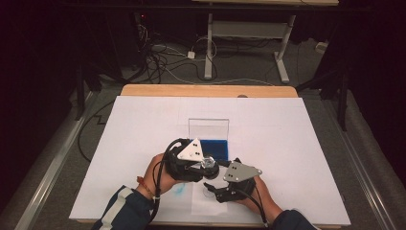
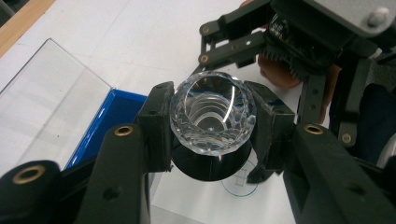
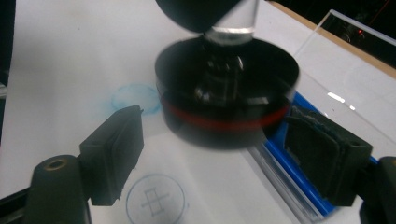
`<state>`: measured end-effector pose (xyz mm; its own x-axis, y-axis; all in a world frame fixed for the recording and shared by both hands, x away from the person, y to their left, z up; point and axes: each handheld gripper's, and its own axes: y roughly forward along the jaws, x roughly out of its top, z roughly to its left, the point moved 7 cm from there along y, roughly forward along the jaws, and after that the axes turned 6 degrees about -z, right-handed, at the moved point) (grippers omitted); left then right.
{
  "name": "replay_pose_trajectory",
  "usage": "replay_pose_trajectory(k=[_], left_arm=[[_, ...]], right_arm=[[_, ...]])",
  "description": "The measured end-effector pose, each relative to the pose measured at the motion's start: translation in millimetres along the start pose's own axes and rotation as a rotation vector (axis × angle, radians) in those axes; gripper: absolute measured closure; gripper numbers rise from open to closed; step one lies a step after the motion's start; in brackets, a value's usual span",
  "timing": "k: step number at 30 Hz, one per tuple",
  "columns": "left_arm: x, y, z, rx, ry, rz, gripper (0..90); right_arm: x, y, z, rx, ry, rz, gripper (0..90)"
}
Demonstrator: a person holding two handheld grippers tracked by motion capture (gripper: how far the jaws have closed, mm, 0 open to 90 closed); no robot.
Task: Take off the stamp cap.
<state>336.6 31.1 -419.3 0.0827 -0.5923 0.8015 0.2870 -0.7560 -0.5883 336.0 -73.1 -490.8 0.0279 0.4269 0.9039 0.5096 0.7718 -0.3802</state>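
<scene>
My left gripper (image 2: 212,119) is shut on the clear faceted knob (image 2: 212,114) of a stamp, held above the white sheet. Under the knob sits the stamp's round black base (image 3: 224,93) with a red band. My right gripper (image 3: 219,154) is open, its two pads standing on either side of that base and a little below it, with gaps on both sides. In the high view the left gripper (image 1: 210,165) and right gripper (image 1: 210,189) meet near the table's front middle, with the stamp (image 1: 209,164) between them.
A blue ink pad (image 1: 214,147) with an upright clear lid (image 1: 208,127) lies just behind the grippers. The white sheet (image 1: 268,143) carries a printed circle mark (image 3: 154,198) and a blue smudge (image 1: 181,190). The wooden table edge (image 1: 206,90) runs along the far side.
</scene>
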Motion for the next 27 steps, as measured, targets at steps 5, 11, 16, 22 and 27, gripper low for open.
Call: replay_pose_trajectory(k=[5, 11, 16, 22, 27], left_arm=[[0.9, 1.0, -0.2, -0.001, -0.009, -0.007, 54.2], [1.1, 2.2, -0.8, -0.001, -0.016, -0.012, 54.2], [0.2, 3.7, -0.1, 0.000, -0.028, -0.019, 54.1], [-1.7, 4.6, 1.9, 0.000, -0.047, -0.024, 54.1], [-0.7, 4.1, 3.2, -0.001, -0.074, -0.055, 54.1]], right_arm=[[6.5, 3.8, 2.9, 0.000, -0.003, -0.031, 24.5], [6.6, 7.6, 2.5, -0.020, -0.006, -0.034, 26.9], [8.6, 6.8, 1.8, -0.043, -0.021, -0.051, 30.8], [7.5, 6.5, 0.9, -0.067, -0.034, -0.051, 36.5], [6.6, 7.0, 1.3, -0.069, -0.033, -0.051, 35.0]])
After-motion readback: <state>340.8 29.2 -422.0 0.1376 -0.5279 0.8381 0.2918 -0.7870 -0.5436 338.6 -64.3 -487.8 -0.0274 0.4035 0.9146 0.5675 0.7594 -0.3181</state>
